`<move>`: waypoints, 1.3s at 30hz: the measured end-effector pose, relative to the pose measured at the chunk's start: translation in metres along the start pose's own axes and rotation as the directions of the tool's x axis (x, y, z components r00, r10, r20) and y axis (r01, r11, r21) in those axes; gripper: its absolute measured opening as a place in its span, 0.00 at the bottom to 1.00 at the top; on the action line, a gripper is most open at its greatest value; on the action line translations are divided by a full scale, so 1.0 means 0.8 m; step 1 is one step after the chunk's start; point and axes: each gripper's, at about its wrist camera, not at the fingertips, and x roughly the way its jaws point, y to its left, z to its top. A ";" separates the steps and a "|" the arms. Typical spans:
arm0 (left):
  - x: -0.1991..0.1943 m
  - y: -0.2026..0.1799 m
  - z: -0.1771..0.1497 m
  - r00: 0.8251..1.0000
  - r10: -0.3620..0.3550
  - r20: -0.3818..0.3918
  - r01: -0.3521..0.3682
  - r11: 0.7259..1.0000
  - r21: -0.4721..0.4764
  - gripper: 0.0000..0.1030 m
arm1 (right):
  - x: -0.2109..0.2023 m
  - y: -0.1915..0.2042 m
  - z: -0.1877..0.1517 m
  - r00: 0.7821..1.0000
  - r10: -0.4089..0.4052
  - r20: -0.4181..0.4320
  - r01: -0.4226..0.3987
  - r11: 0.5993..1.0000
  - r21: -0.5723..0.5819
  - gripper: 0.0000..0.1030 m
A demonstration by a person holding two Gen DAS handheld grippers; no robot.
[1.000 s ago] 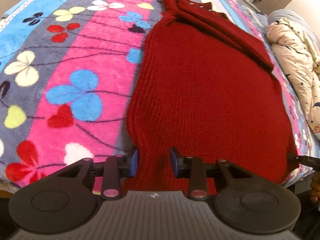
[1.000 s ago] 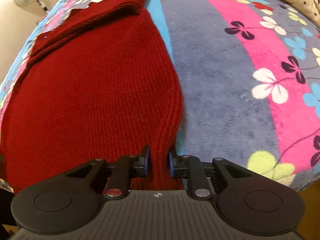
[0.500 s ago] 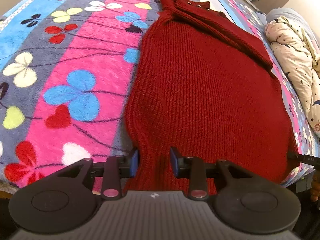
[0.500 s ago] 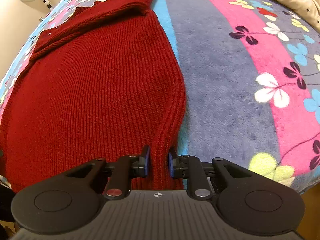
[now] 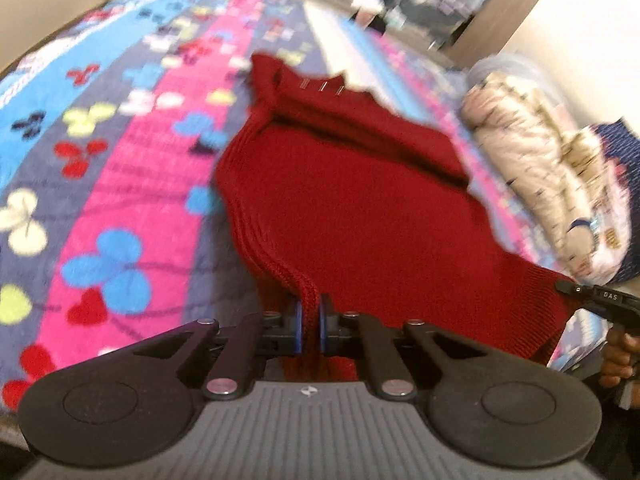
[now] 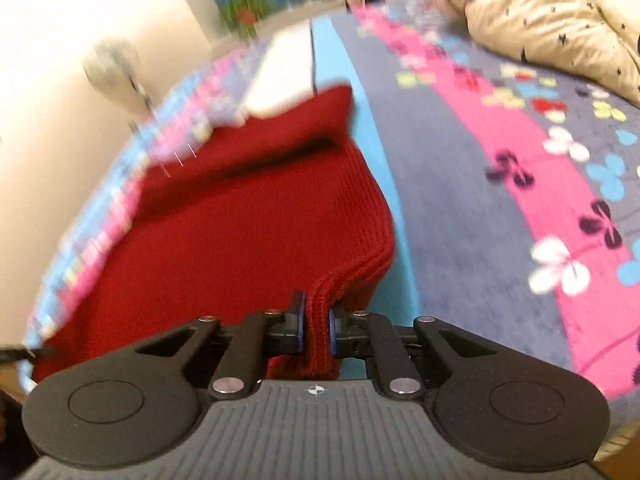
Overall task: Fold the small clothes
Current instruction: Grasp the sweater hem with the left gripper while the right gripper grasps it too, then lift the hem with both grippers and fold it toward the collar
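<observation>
Spread across the bed under your grippers is a fleece blanket (image 5: pixel 132 168) in pink, blue and grey stripes with clover-like flowers, and the red knitted sweater (image 5: pixel 352 208) lies on it, filling the centre of the left wrist view and the left half of the right wrist view.

Your left gripper (image 5: pixel 309 322) has just been closing, and it now pinches a bunched ridge of the ribbed hem. Your right gripper (image 6: pixel 316 326) has also just been closing and clamps a thick roll of hem at the opposite corner; its tip shows at the right edge of the left wrist view.

Watch the grip first. Each pinch holds a narrow gather at the very edge, so a quick lift could let the knit slide out of the pads. If one side slips, the hem drops crooked and the fold lands skewed. The knit also stretches: pull your hands apart and the hem will sag in the middle or distort. The folded sleeves near the collar, toward the top of both views, may shift or fall open if you drag the body across the fleece.

A cream quilt (image 6: pixel 540 12) with dark stars sits at the upper right of the right wrist view, well apart from the sweater.

For writing, only small white letters on the right gripper's tip can be made out, seemingly "DAS"; I cannot read them with confidence.
</observation>
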 end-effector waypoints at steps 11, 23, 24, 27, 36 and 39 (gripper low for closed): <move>-0.129 -0.023 0.027 0.947 -0.163 0.278 0.144 0.986 0.087 0.06 | -0.110 0.007 0.014 0.957 0.112 0.269 -0.117 0.993 0.002 0.09; -0.268 0.025 0.002 0.899 -0.295 0.324 0.318 0.948 -0.017 0.06 | -0.252 -0.002 -0.021 0.873 0.257 0.415 -0.277 0.961 -0.011 0.08; -0.255 0.030 0.008 0.916 -0.267 0.298 0.292 0.956 -0.041 0.06 | -0.245 -0.010 -0.016 0.883 0.246 0.400 -0.276 0.961 0.018 0.08; -0.207 0.032 0.031 0.960 -0.170 0.222 0.190 0.979 -0.072 0.06 | -0.205 -0.028 0.004 0.926 0.183 0.330 -0.226 0.969 0.098 0.08; -0.020 0.057 0.152 0.989 -0.058 0.135 0.071 0.993 -0.095 0.06 | -0.007 -0.051 0.093 0.998 -0.012 0.055 0.001 0.980 0.201 0.08; 0.050 0.077 0.181 0.995 -0.007 0.097 0.021 0.990 -0.143 0.08 | 0.061 -0.065 0.120 1.000 -0.029 0.007 0.026 0.966 0.257 0.09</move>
